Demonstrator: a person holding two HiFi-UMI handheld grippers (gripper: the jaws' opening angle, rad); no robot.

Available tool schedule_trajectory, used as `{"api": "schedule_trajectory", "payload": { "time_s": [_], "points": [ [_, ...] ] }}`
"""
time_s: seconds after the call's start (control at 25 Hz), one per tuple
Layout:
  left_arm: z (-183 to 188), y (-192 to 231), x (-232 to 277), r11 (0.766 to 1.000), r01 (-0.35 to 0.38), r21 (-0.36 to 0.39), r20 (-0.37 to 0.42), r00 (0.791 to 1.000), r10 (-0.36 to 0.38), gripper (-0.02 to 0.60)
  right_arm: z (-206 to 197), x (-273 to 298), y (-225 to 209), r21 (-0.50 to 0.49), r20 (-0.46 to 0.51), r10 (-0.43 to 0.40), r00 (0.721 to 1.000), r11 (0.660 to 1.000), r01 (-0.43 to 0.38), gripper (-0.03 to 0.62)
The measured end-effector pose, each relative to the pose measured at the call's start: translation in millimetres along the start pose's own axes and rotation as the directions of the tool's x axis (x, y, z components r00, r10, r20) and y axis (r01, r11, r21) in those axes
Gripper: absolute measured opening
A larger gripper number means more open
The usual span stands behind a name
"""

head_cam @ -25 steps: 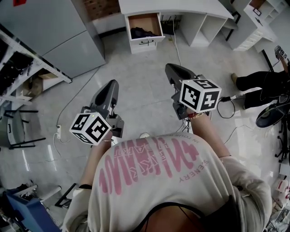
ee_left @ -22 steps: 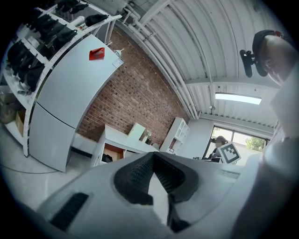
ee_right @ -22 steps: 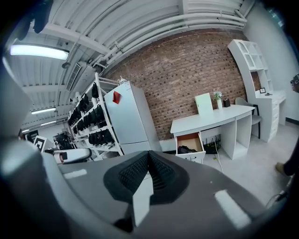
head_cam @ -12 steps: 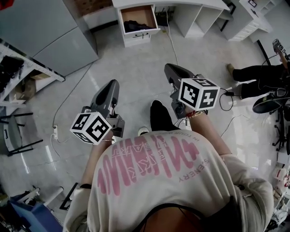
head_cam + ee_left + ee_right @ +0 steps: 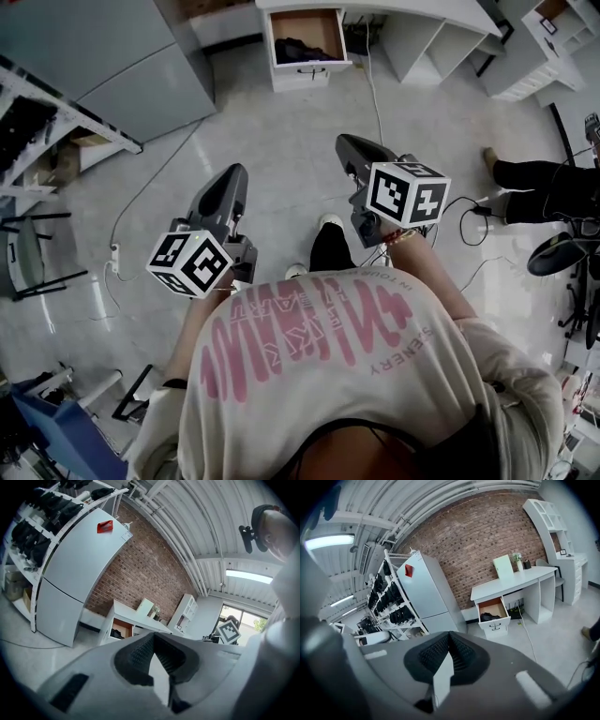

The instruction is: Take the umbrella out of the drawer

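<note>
Across the grey floor [image 5: 281, 131], the white desk's drawer [image 5: 306, 23] is standing open, with a dark bundle [image 5: 302, 49], probably the umbrella, lying near its front edge. The left gripper [image 5: 232, 176] and right gripper [image 5: 352, 148], both closed and empty, are hovering well apart from it; reaching and lifting are still waiting.

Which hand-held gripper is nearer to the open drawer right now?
Right, it seems. The right hand-held gripper is below and slightly right of the open drawer; the left hand-held gripper is lower and further left.

- The open drawer [image 5: 302, 42] is well in front of you, under the desk [image 5: 394, 11].
- The umbrella [image 5: 300, 49] lies in it.
- The big cabinet [image 5: 103, 56] stands left of the drawer.
</note>
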State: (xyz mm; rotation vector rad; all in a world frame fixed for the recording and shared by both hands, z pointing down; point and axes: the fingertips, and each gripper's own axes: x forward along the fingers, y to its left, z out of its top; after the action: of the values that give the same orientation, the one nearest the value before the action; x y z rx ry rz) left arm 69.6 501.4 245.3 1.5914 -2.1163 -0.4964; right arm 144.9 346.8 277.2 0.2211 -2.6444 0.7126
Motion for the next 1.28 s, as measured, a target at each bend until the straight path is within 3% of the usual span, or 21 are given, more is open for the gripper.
{"api": "schedule_trajectory", "payload": {
  "time_s": [0.16, 0.44, 0.96, 1.16, 1.28],
  "points": [
    [6.9, 8.1, 21.7, 0.999, -0.015, -0.028, 0.008, 1.000, 0.015, 0.003, 13.1, 17.3, -9.1, -0.026, -0.018, 0.021, 1.000, 0.999, -0.021, 0.014],
    [17.5, 11.9, 76.1, 0.999, -0.028, -0.027, 0.004, 1.000, 0.028, 0.003, 50.1, 38.6, -55.1, 0.031, -0.010, 0.027, 1.000, 0.999, -0.026, 0.014],
    [41.0, -2.8, 183.9, 1.000, -0.008, 0.014, 0.026, 1.000, 0.008, 0.003, 121.4, 63.4, -136.1, 0.030, 0.016, 0.033, 0.999, 0.999, -0.034, 0.014],
    [42.1, 7.2, 216.2, 0.998, -0.060, 0.017, 0.044, 0.997, 0.060, -0.001, 138.9, 71.4, -165.5, 0.020, 0.017, 0.036, 0.999, 0.999, -0.036, 0.014],
    [36.7, 9.9, 232.3, 0.997, -0.073, 0.003, 0.035, 0.997, 0.073, 0.031, 140.9, 74.4, -182.2, 0.025, 0.008, 0.038, 0.999, 0.999, -0.038, 0.014]
  ]
}}
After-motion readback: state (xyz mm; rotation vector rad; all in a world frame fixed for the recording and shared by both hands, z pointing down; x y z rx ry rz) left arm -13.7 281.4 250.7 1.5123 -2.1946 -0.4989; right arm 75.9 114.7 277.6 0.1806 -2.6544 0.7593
